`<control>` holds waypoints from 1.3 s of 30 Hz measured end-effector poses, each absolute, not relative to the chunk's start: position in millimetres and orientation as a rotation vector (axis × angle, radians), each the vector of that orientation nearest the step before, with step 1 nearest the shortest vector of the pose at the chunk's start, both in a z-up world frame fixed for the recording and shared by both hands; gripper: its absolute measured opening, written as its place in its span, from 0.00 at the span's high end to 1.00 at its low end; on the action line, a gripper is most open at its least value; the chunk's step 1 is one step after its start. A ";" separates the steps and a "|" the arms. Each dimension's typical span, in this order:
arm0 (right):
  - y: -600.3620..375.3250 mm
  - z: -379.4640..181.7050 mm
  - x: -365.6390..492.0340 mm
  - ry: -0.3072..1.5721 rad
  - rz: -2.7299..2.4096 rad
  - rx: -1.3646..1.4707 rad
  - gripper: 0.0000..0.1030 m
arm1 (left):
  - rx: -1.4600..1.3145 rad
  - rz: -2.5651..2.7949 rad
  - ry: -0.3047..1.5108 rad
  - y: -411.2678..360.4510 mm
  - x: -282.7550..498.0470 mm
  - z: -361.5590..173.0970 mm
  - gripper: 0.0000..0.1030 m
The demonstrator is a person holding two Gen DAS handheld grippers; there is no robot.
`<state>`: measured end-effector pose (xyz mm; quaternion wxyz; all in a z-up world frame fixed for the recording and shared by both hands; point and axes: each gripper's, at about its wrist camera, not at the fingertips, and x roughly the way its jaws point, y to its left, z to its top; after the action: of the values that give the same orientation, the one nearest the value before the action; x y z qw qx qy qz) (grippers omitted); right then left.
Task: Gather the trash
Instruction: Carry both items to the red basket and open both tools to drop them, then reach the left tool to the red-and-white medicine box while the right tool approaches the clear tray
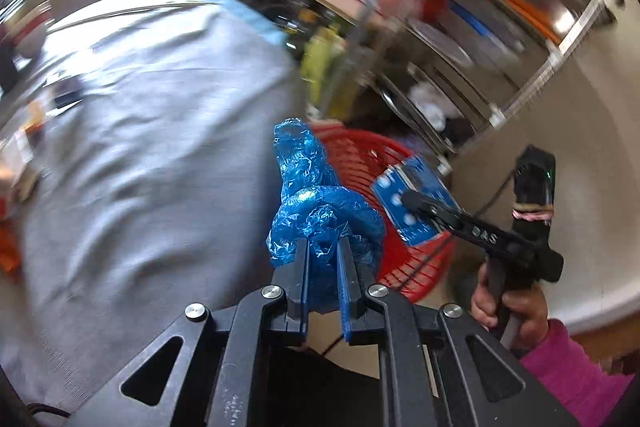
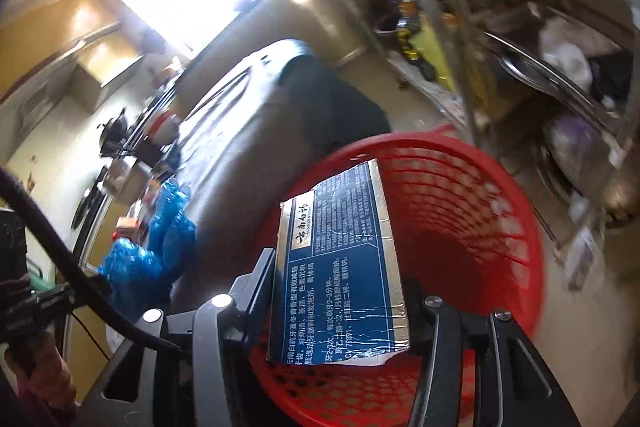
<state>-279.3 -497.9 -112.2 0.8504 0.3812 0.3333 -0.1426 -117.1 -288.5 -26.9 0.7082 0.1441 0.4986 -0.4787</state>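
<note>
- Most of the left wrist view is filled by a wide grey cloth-covered surface (image 1: 132,147), smeared by motion blur; small things along its far left edge are too blurred to name.
- Behind it stands a metal rack (image 1: 460,39) with pots, lids and coloured items, all streaked and hard to tell apart; its top is cut off by the edge of the picture.
- On the floor beside the grey surface stands a red mesh basket (image 2: 460,195). In the right wrist view its open mouth faces the camera and its near rim runs under the gripper; in the left wrist view much of it is hidden behind the held things.
- Above the basket's opening the right gripper (image 2: 340,259) clamps a flattened blue box (image 2: 340,259) printed with white text. One finger presses its left edge; the other finger is hidden behind the box.
- Crumpled blue plastic film (image 1: 320,203) is pinched between the closed jaws of the left gripper (image 1: 324,251), just beside the basket's rim. Its lower end is hidden between the fingers.
- Only part of a hand (image 1: 508,311) shows, wrapped round the right gripper's handle, with a pink sleeve (image 1: 576,367) cut off at the corner.
</note>
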 end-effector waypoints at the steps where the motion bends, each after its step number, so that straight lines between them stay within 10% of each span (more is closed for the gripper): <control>1: -503.2 -113.3 -286.2 0.697 -0.314 0.817 0.47 | 0.341 -1.084 1.113 -299.1 -123.2 -28.9 0.87; 5: -519.9 -114.3 -305.6 0.678 -0.341 0.879 0.38 | 0.391 -1.131 1.142 -331.6 -141.4 -41.6 0.83; 9: -528.4 -107.5 -318.3 0.642 -0.349 0.909 0.30 | 0.408 -1.118 1.154 -345.8 -144.4 -51.2 0.50; 39: -333.0 -0.9 -140.6 0.720 0.056 0.510 0.30 | 0.292 -0.160 0.770 -37.3 -27.0 39.3 0.32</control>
<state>-140.6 -333.0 -0.9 0.9039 0.2466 0.3484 0.0272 -27.0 -37.3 39.3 0.9133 0.1418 0.3739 -0.0778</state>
